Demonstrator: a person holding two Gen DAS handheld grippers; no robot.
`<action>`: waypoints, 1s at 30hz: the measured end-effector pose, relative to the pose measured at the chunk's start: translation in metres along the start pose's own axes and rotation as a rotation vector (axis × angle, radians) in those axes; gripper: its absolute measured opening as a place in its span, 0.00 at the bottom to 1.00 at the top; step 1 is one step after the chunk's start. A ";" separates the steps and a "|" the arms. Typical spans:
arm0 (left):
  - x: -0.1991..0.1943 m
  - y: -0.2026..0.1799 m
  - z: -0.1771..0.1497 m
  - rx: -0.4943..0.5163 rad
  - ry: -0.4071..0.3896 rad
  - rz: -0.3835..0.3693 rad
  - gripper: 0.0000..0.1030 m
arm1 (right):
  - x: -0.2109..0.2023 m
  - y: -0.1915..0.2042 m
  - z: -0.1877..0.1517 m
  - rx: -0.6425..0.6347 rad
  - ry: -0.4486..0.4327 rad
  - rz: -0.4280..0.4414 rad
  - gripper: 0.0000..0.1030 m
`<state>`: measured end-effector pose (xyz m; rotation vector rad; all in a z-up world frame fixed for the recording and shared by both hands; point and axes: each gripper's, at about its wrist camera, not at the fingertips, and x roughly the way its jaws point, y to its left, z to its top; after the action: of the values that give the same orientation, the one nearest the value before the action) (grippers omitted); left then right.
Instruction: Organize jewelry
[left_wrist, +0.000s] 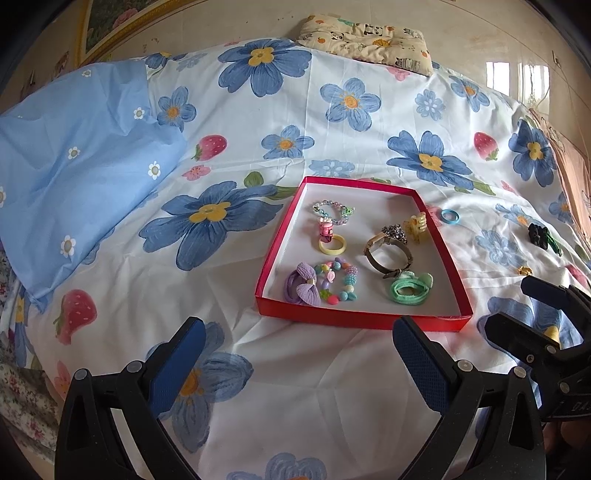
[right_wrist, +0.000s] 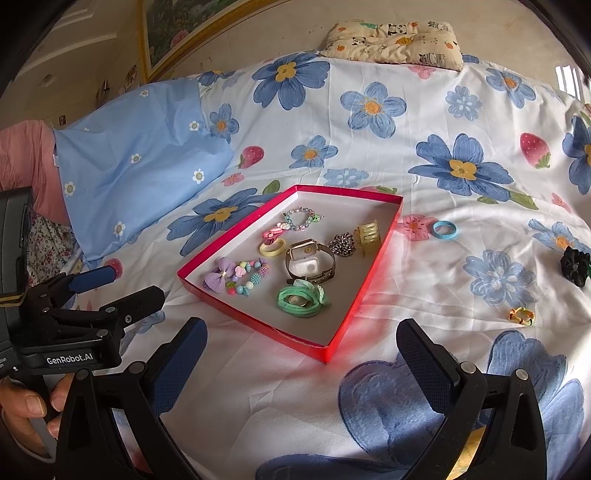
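A shallow red tray (left_wrist: 273, 251) (right_wrist: 354, 291) lies on the flowered bedsheet and holds a watch (left_wrist: 388, 254) (right_wrist: 310, 258), a green hair tie (left_wrist: 408, 291) (right_wrist: 301, 299), bead bracelets, a purple bow and clips. Right of the tray, loose on the sheet, are a blue ring (left_wrist: 450, 216) (right_wrist: 444, 229), a black scrunchie (left_wrist: 535, 232) (right_wrist: 576, 266) and a small yellow ring (left_wrist: 524, 271) (right_wrist: 521, 315). My left gripper (left_wrist: 299, 328) (right_wrist: 133, 284) hovers open before the tray's near edge. My right gripper (left_wrist: 513, 304) (right_wrist: 301, 326) is open at the tray's near right corner. Both are empty.
A light blue pillow (left_wrist: 74, 177) (right_wrist: 140, 155) lies to the left. A small panda-print pillow (left_wrist: 369, 40) (right_wrist: 395, 40) sits at the far edge by the wall. A hand (right_wrist: 26, 406) holds the left gripper's handle. Bare sheet stretches between grippers and tray.
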<state>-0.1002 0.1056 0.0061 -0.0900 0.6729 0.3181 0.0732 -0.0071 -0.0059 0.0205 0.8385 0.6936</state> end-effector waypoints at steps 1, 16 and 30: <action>0.000 0.000 0.000 -0.001 0.000 0.000 1.00 | 0.000 0.000 0.000 -0.001 -0.001 0.000 1.00; -0.001 0.003 0.001 0.002 -0.005 -0.005 1.00 | -0.002 0.003 0.001 -0.006 -0.009 0.004 1.00; -0.001 0.005 0.000 0.004 -0.003 -0.006 1.00 | -0.002 0.006 0.001 -0.008 -0.004 0.009 1.00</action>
<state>-0.1024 0.1103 0.0071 -0.0873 0.6704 0.3112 0.0696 -0.0031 -0.0017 0.0189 0.8319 0.7052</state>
